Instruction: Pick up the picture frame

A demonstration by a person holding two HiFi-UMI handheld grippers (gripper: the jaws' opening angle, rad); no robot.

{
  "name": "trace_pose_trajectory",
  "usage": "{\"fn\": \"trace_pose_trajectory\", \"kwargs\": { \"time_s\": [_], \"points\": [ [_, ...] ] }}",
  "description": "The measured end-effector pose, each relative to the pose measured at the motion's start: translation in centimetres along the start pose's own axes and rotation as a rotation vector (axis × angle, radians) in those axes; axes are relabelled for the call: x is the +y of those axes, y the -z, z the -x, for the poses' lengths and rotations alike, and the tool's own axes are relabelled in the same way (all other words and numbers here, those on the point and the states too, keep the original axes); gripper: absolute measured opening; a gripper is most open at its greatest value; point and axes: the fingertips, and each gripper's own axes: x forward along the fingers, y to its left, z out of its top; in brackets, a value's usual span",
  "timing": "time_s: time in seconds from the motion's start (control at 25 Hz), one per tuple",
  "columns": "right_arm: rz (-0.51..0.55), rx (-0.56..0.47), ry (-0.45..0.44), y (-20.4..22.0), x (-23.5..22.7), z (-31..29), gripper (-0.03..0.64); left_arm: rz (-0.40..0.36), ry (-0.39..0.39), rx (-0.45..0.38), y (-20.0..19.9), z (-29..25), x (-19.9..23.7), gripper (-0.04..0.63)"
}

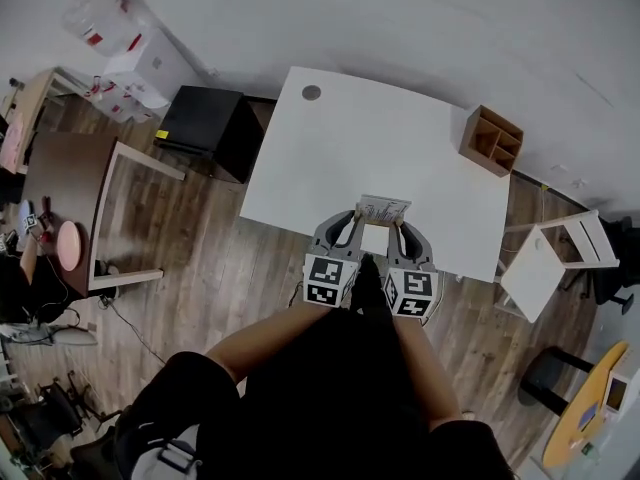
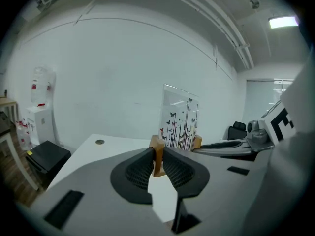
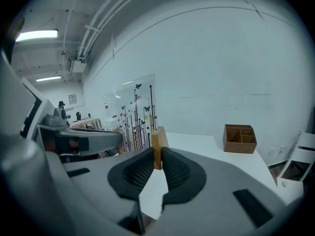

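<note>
White tbl (image 1: 330,158), wood floor (image 1: 200,258); organizer (image 1: 492,140) nr corner, picture frame (image 1: 383,209) nr edge.

Office-like room: white desk (image 1: 330,158) lay below gripper fingers (image 1: 343,231), wooden desk organizer (image 1: 492,140) beyond them to right, black cabinet (image 1: 205,123) to left, water dispenser (image 2: 39,100) farther left, strip light (image 2: 284,21) overhead.

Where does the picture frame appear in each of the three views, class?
Head view: picture frame low centre, at the near edge of the white table.
Left gripper view: picture frame right of centre, above the jaws.
Right gripper view: picture frame left of centre.
Shared landmark: the white table, in all three.
</note>
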Motion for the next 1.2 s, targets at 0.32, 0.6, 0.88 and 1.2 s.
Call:
{"fn": "trace_pose_trajectory", "kwargs": {
  "time_s": [0.32,0.6,0.88,1.2],
  "points": [
    [0.045,-0.027,0.021,0.3,3.5,5.2,0.064,0.051,0.015,-0.041,0.6,6.3,-1.7,0.067],
    [0.035,-0.055,0.036,0.1,5.1,6.6,0.064,0.019,0.007,-0.071,0.3,8.2,-1.5,0.066],
    [0.054,-0.066,0.028,-0.3,6.6,6.7,0.064,0.023,-0.01,-0.094,0.0,9.3,-0.5,0.066],
    [0.066,-0.063,0.036,-0.7,6.3,6.7,0.064,0.031,-0.005,-0.106,-0.5,9.0,-0.7,0.066]
  ]
}}
